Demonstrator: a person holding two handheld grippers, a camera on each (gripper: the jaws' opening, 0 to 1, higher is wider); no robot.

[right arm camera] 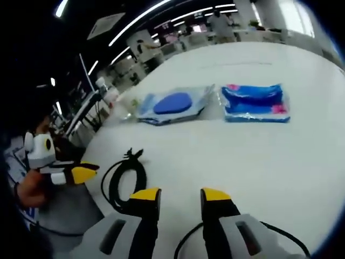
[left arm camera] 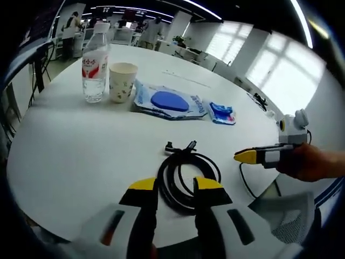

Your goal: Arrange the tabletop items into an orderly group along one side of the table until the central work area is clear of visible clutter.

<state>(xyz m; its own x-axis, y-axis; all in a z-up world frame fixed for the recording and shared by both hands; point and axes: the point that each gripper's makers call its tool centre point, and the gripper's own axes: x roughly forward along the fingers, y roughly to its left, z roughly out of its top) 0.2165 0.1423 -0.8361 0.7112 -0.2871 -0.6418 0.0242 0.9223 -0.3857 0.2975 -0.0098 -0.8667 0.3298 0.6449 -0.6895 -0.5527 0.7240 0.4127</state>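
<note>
White table (left arm camera: 81, 156). Black coiled cable (left arm camera: 186, 181), lower centre of the left gripper view. Clear bottle (left arm camera: 95, 65) with red-and-white label, upper left. Cream paper cup (left arm camera: 122, 82) with small dark print. Transparent pouch (left arm camera: 168, 101) holding a blue oval. Blue packet (left arm camera: 222, 113) with pink marks. Grey grippers (left arm camera: 176, 190), (right arm camera: 181, 200), yellow-tipped.
</note>
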